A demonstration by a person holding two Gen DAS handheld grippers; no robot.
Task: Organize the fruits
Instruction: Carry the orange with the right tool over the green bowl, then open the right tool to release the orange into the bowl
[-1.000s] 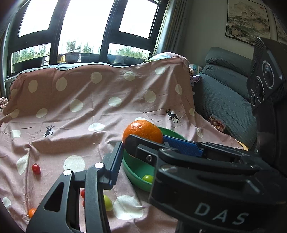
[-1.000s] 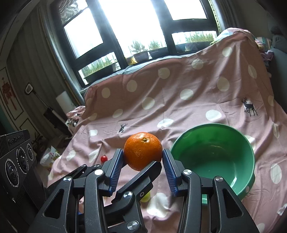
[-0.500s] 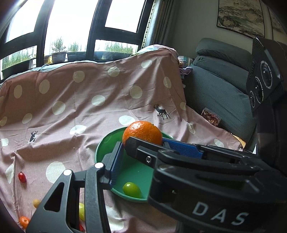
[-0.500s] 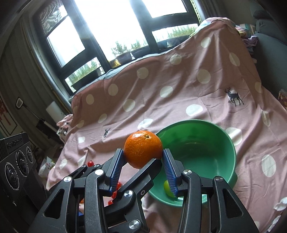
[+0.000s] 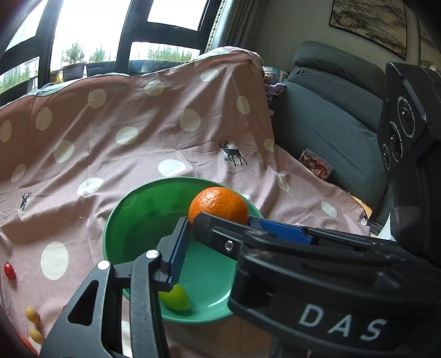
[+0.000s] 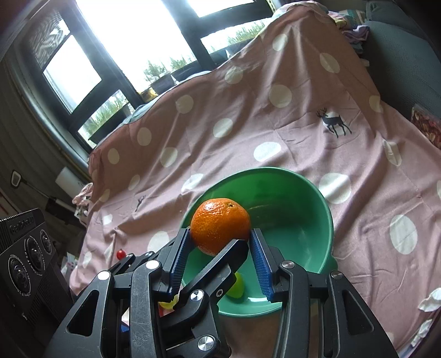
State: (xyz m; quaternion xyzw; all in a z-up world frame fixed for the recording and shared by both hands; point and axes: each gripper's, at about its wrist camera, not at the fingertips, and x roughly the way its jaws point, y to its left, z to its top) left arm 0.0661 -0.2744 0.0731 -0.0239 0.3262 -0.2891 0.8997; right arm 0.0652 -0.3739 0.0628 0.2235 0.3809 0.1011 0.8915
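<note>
While both claws [image 6: 220, 242] clamp one orange [image 6: 219, 224], green bowl [image 6: 317, 209] below

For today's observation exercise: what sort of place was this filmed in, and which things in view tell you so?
Most likely a home living room. A grey sofa stands at the right, a framed landscape painting hangs above it, and tall windows with potted plants line the back.

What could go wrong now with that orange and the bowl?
The orange is pinched only at its sides by the right gripper, so it could slip out early. Let go here, it might land on the small green fruit in the green bowl and bruise it. The bowl rests on soft wrinkled cloth, so a knock could tip it.
</note>
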